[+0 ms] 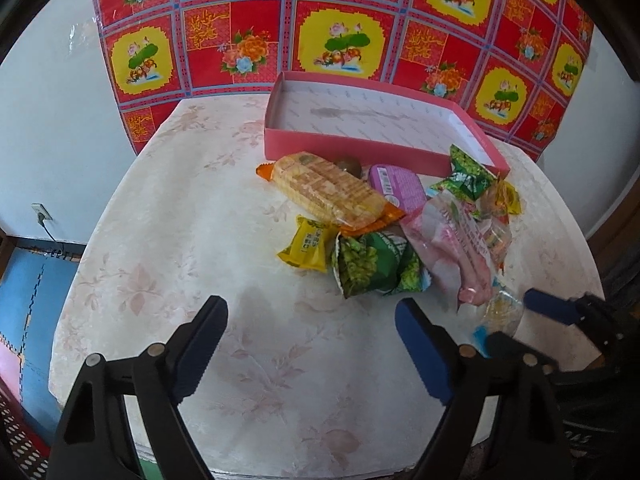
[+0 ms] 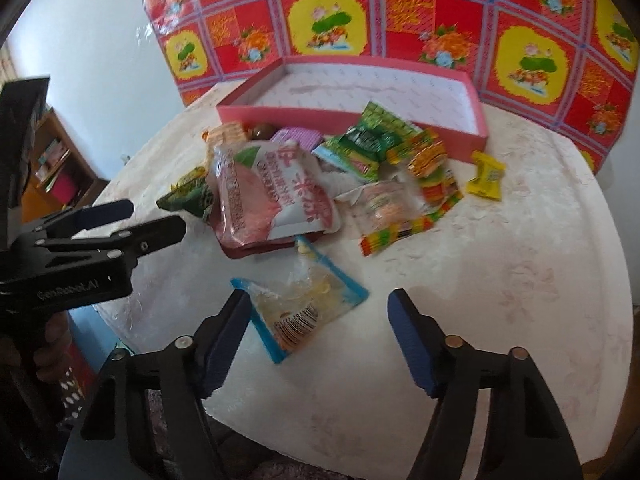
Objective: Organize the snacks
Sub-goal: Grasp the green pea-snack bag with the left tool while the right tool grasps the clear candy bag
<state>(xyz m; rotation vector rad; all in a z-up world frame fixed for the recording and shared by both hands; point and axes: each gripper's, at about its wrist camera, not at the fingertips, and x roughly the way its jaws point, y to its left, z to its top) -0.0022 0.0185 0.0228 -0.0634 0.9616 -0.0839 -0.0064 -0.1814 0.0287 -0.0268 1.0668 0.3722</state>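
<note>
A pile of snack packets lies on the round table in front of an empty pink box (image 1: pixel 332 142) (image 2: pixel 304 114). The pile holds a long wafer pack (image 1: pixel 326 188), a purple pack (image 1: pixel 396 186), a yellow candy (image 1: pixel 306 244), green packs (image 1: pixel 372 266) and a pink pouch (image 1: pixel 452 248) (image 2: pixel 272 196). A clear blue-edged packet (image 2: pixel 304 304) lies nearest, between my right gripper's open fingers (image 2: pixel 320 340). My left gripper (image 1: pixel 312 348) is open and empty over bare table, short of the pile. It also shows at the left of the right wrist view (image 2: pixel 156 220).
A red and yellow patterned cloth (image 1: pixel 340 32) hangs behind the table. The white table top (image 1: pixel 200 220) has bare room at front and left. A lone yellow candy (image 2: pixel 486 176) lies right of the pile. A shelf (image 2: pixel 60 160) stands at far left.
</note>
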